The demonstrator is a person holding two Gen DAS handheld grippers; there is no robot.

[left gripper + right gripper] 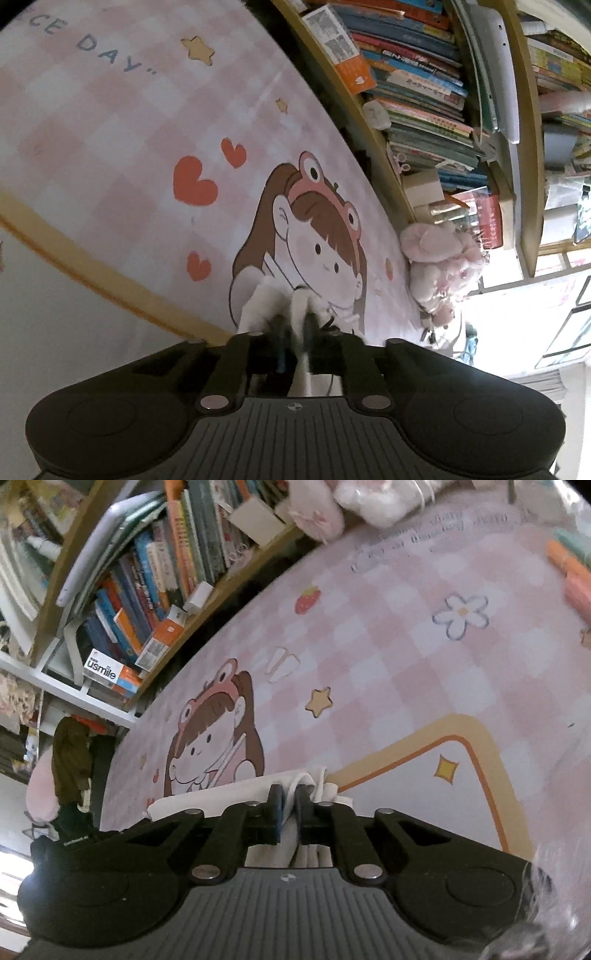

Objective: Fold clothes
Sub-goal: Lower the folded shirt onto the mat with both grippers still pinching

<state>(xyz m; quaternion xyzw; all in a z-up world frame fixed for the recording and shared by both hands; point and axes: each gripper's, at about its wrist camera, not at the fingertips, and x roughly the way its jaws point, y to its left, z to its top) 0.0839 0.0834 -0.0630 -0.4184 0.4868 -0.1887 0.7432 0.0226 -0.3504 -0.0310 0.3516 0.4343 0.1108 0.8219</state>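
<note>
Cloth (229, 794), white, is the piece you are folding; it lies low over the pink checked tabletop (406, 657), in front of the cartoon girl print, and each hand-held gripper has a bunch of it; how much of the garment there is, and how many folds it already has, you cannot tell from here, since only the pinched edges show; in my judgement you are mid-fold, carrying two corners together, with the laying-down and smoothing still to do.

Your left hand-held gripper (295, 325) is nearly closed, its jaws narrow on a bunched white edge (266, 299) that sticks out ahead of the tips; the view is blurred, so the exact bite is unclear.

Your right hand-held gripper (290, 797) is nearly closed too, a thin fold of cloth running between its pads and spilling out to both sides.
</note>
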